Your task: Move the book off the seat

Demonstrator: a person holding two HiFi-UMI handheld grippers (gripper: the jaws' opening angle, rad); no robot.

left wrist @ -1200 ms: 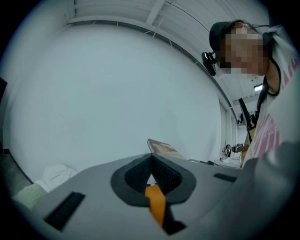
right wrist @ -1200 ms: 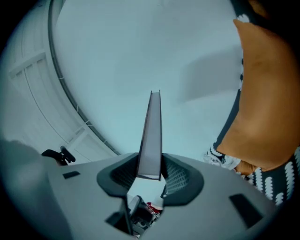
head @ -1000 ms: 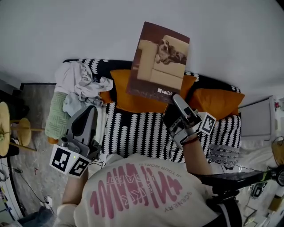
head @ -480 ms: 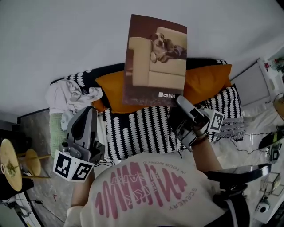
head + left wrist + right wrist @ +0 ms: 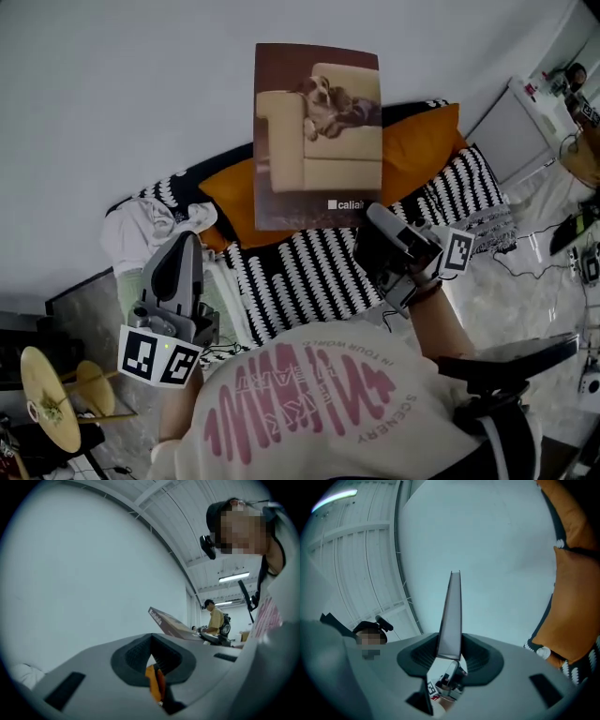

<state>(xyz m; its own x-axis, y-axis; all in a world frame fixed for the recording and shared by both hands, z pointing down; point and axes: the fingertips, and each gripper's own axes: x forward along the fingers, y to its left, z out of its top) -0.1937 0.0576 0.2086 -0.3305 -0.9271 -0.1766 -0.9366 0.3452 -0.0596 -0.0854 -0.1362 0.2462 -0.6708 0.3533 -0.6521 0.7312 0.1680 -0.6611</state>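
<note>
— Where's our book (image 5: 317,136)?
— Clear of the seat (image 5: 309,272), upright above its back edge, lower corner pinched in our right claw (image 5: 375,217). Left claw (image 5: 186,242) is closed on nothing.
— Next?
— We probably need a spot beside the seat.

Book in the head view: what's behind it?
Behind the book, orange cushions show at either side, on the black-and-white seat, with white wall above. Where the cushions meet is covered.

Your left gripper (image 5: 151,640) fills the lower frame, its fingers (image 5: 133,654) meeting at the tips with nothing held. Centre right, the book (image 5: 169,623) tilts edge-on, and behind it stands a person in a yellow shirt (image 5: 216,620).
</note>
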